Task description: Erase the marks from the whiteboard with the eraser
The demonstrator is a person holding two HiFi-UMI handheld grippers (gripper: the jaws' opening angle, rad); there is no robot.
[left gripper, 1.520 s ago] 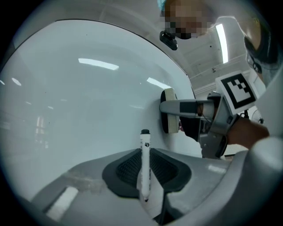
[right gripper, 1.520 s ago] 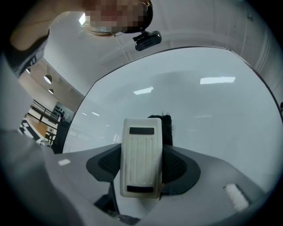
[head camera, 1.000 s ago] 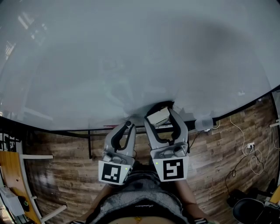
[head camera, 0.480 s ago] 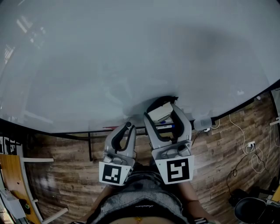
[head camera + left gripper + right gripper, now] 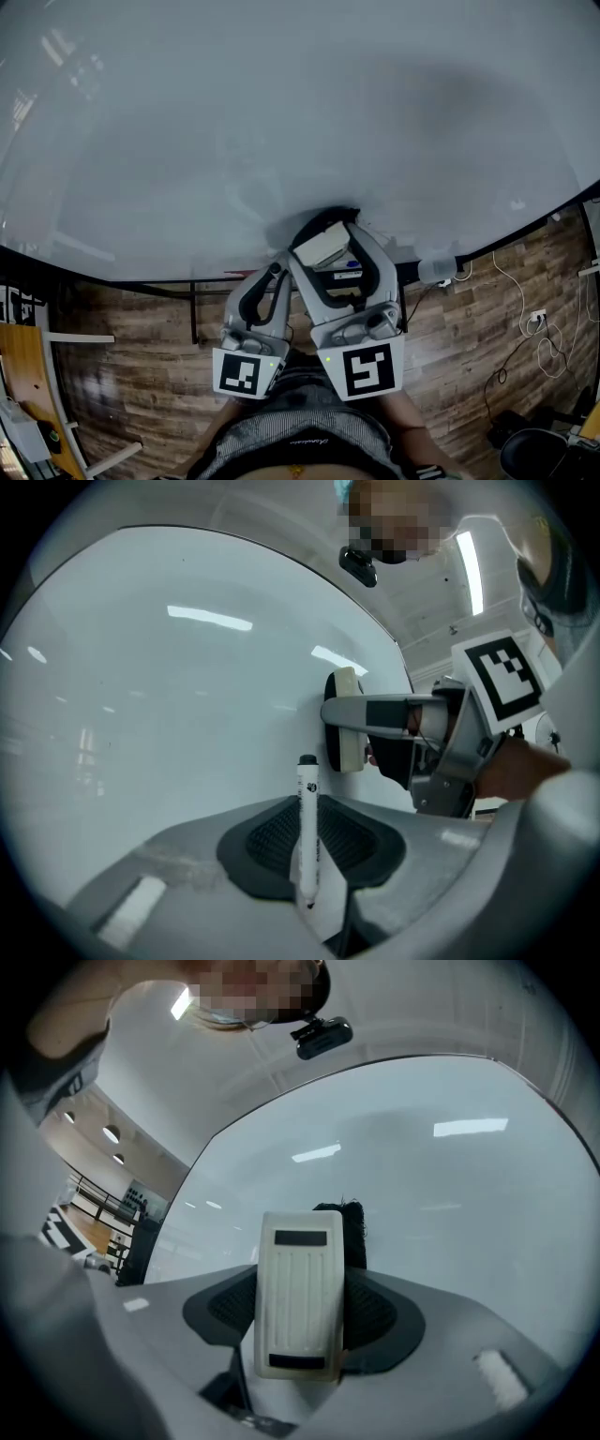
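Cream plastic back, black felt against whiteboard (image 5: 281, 112): eraser (image 5: 298, 1302) clamped in right gripper (image 5: 300, 1309).
Shown only in left gripper view: marker (image 5: 307, 832) pinched in left gripper (image 5: 309, 847), cap toward 12 o'clock.

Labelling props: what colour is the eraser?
The eraser is cream-white with black felt; best in right gripper view.

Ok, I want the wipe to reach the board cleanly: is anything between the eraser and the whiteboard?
Nothing visible does: the eraser has its dark felt against the whiteboard.
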